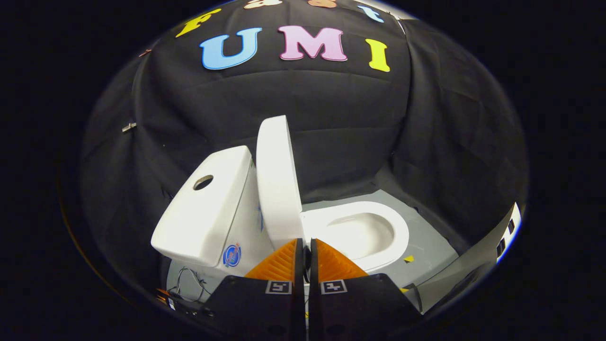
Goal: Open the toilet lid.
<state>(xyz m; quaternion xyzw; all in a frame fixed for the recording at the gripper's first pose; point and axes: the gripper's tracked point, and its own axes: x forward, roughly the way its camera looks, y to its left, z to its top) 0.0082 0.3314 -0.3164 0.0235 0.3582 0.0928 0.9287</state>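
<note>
We're looking at a grey floor [428,246] with the white toilet [265,213] sitting right on it, tank end nearer the booth wall. There's a small yellow tape mark [408,259] on the floor just beside the bowl, and a loose tangle of thin dark wire [189,284] lying by the tank's base.

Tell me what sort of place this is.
Likely a staged booth, not a real bathroom: a toilet with its lid raised against the tank, bowl open, on a grey floor with black cloth walls. The claw is shut, just before the lid.
</note>
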